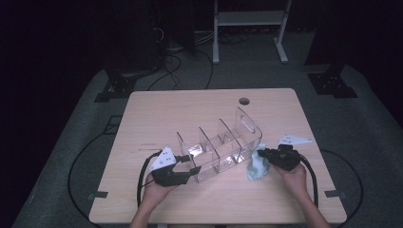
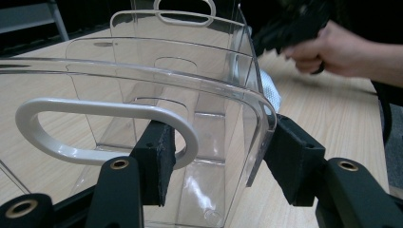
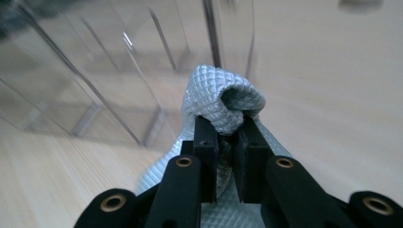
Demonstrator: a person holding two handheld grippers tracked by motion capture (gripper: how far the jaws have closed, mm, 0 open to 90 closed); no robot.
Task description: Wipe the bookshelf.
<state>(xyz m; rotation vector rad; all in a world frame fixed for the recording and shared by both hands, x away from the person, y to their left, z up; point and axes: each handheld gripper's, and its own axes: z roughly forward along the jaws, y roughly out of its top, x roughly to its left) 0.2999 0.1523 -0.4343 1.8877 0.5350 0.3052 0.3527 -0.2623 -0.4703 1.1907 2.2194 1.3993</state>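
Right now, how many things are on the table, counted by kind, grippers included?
Clear plastic organizer: 1
Pale cloth: 1
Grippers: 2, the left gripper and the right gripper
Total: 4

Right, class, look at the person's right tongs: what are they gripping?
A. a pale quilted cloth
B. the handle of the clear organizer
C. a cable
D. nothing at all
A: in the right gripper view the right tongs are pinched shut on a fold of the cloth, beside the clear organizer on the table.
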